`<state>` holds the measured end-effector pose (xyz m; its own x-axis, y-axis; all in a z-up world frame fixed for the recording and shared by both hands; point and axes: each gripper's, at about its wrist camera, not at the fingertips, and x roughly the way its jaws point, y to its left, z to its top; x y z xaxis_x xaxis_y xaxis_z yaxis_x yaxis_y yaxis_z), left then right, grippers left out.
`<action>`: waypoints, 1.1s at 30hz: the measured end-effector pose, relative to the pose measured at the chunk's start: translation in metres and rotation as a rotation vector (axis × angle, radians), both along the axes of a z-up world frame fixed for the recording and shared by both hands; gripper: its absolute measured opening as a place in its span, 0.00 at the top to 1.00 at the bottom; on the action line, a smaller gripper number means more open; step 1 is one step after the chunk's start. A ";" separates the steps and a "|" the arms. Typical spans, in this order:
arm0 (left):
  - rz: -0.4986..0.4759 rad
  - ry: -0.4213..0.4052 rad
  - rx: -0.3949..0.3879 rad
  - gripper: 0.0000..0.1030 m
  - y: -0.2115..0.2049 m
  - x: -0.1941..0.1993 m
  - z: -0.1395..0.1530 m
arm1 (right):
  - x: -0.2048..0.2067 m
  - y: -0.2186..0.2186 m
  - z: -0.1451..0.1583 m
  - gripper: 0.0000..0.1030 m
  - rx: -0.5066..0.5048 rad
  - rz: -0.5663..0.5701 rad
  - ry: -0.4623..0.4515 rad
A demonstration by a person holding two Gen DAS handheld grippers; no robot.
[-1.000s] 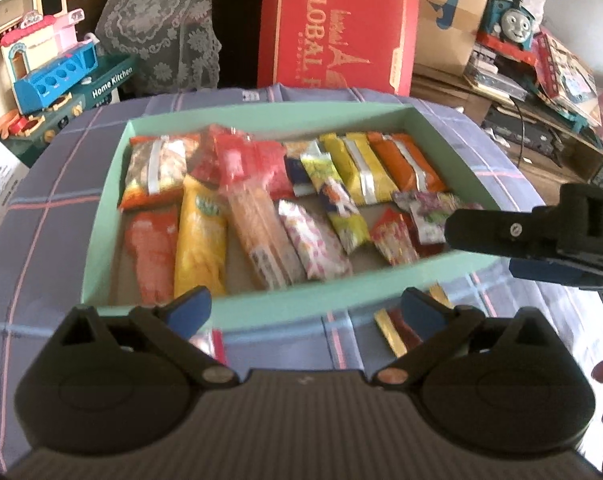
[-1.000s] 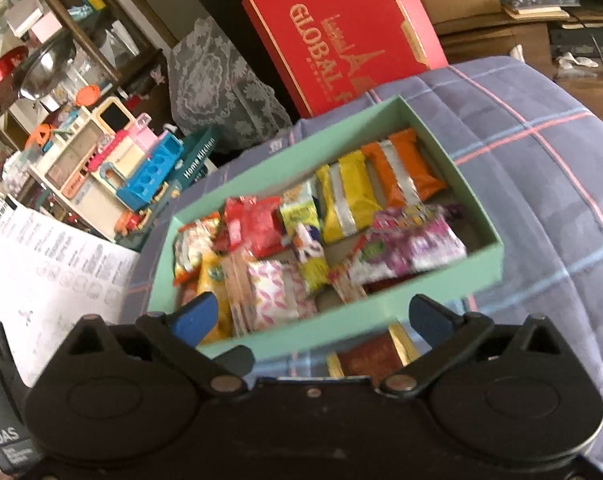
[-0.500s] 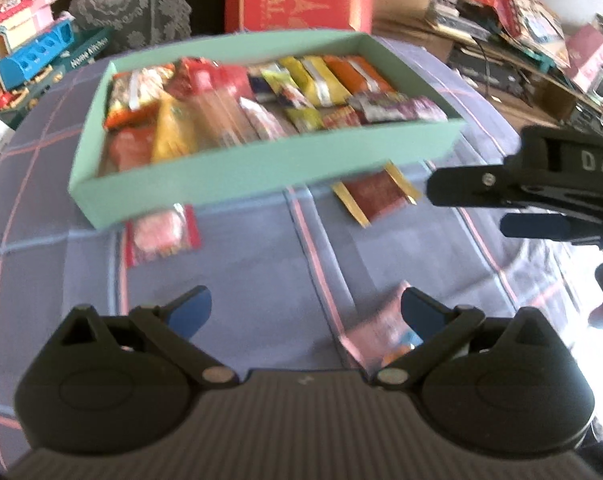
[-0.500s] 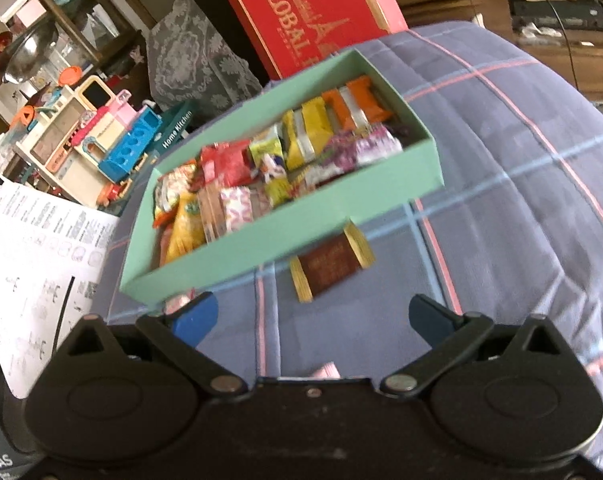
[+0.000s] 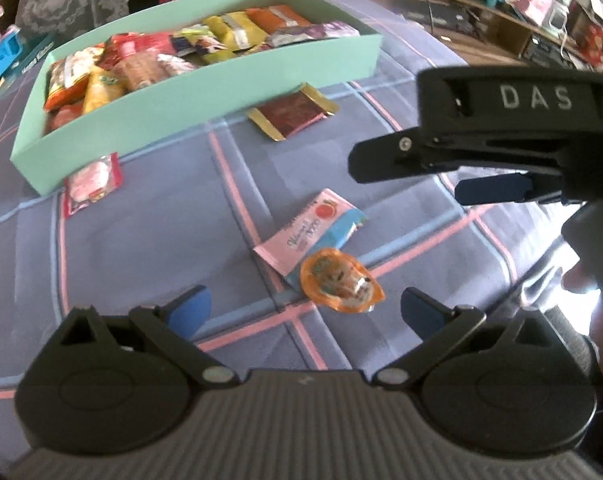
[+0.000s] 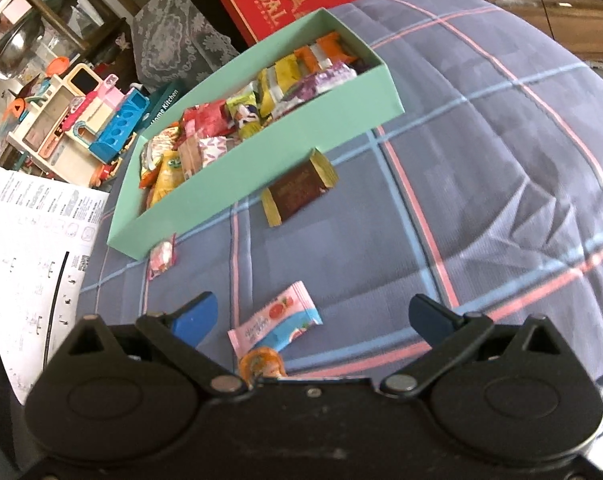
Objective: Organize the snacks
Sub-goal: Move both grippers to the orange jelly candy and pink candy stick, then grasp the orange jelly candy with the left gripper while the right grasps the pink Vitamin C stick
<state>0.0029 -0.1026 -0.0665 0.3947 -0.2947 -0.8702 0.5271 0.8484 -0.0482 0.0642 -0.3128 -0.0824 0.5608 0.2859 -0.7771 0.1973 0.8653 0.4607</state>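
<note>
Between the spread left tongs [image 5: 303, 310] lies an orange jelly cup [image 5: 341, 280] touching a pink-and-blue wafer packet [image 5: 309, 236] on the plaid cloth [image 5: 161, 240]. The right tongs [image 6: 311, 316] also gape, empty. Farther off, a brown-gold packet [image 5: 293, 114] and a red-edged candy packet [image 5: 91, 182] sit against the snack-filled green box [image 5: 189, 100].

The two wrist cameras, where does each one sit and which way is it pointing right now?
Left wrist: sits behind the left tongs, looking forward and down at the plaid cloth, an orange jelly cup and the green box; the right tongs and a hand show at right.
Right wrist: sits behind the right tongs, looking forward over the cloth toward the box; only its own open fingers show.
Shared: box, pink-blue packet, brown wrapper, jelly cup.
</note>
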 end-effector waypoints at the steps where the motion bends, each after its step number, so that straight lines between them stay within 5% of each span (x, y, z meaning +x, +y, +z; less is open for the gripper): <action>1: 0.001 -0.003 0.007 0.00 -0.001 0.000 -0.001 | -0.001 0.000 0.000 0.00 0.005 0.000 0.002; 17: 0.089 0.019 0.004 0.00 0.012 0.013 -0.012 | -0.002 0.005 -0.012 0.00 0.073 0.021 0.035; 21: 0.137 0.029 -0.027 0.01 0.023 0.019 -0.012 | -0.002 0.006 -0.013 0.15 0.093 0.017 0.031; 28: 0.097 0.026 -0.079 0.36 0.018 0.017 -0.009 | 0.000 0.009 -0.021 0.32 0.107 0.011 0.059; 31: 0.073 0.004 -0.080 0.63 0.015 0.014 -0.009 | 0.000 0.013 -0.018 0.43 0.110 0.028 0.055; 33: 0.068 -0.003 -0.094 0.69 0.018 0.013 -0.008 | 0.001 0.016 -0.017 0.47 0.106 0.040 0.053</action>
